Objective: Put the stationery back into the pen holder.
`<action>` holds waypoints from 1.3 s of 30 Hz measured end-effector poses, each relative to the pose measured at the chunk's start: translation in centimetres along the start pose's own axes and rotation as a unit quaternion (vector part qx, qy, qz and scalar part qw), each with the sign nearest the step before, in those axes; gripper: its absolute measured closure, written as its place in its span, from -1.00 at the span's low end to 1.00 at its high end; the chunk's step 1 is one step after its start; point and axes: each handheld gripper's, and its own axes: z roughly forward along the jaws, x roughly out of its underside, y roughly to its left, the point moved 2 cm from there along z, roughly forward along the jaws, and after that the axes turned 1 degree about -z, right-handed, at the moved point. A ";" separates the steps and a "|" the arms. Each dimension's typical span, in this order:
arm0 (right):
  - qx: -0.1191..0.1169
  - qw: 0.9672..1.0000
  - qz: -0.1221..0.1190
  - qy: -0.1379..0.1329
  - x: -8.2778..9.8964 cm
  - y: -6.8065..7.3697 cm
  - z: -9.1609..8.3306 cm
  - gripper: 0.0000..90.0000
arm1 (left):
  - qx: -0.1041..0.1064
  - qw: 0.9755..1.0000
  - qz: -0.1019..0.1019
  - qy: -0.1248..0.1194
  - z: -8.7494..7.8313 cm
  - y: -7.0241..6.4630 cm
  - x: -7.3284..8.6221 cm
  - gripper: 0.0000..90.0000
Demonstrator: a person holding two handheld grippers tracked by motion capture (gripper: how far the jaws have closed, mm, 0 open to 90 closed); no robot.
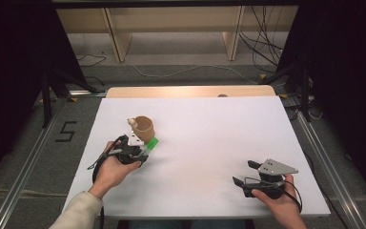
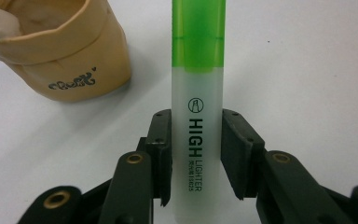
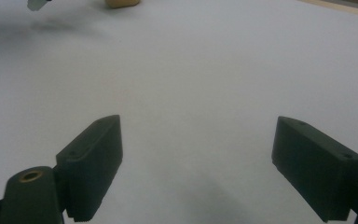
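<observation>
Your forearms came in nearest the camera, at the table's point(image 1: 205, 143) near edge, and everything else sat on that broad white top. Your right gripper point(image 1: 248, 172) rested at the near right, its jaws spread wide with bare table between them, holding nothing.

Your left gripper point(image 1: 145, 149) sat at the near left with its jaws closed on the highlighter point(image 2: 198, 93), pads pressed against both sides of the pale barrel. That pen ran straight out along the jaws, long axis in line with the gripper, green cap end pointing away from your hand and toward the far right of the table.

Smaller still, the tan cup point(image 1: 144, 127) stood upright just beyond the left gripper, mouth open upward, a whitish knob at its left rim. In the left gripper view the cup point(image 2: 63, 51) lay to the left of the pen's tip, near but apart. So the left hand was far closer to it than the right, and I judge the next move turned on swinging the cap end leftward and up over that rim.
</observation>
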 end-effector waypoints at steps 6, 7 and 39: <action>0.000 1.000 0.000 0.000 0.0 0.0 0.0 -0.62 | -0.006 1.000 -0.007 -0.021 -0.2 0.2 -0.1 0.47; 0.000 1.000 0.000 0.000 0.0 0.0 0.0 -0.62 | -0.006 1.000 -0.007 -0.024 -0.2 0.2 -0.2 0.47; 0.000 1.000 0.001 0.001 0.0 0.0 0.0 -0.62 | -0.033 0.991 -0.029 -0.127 -0.5 1.1 -0.2 0.47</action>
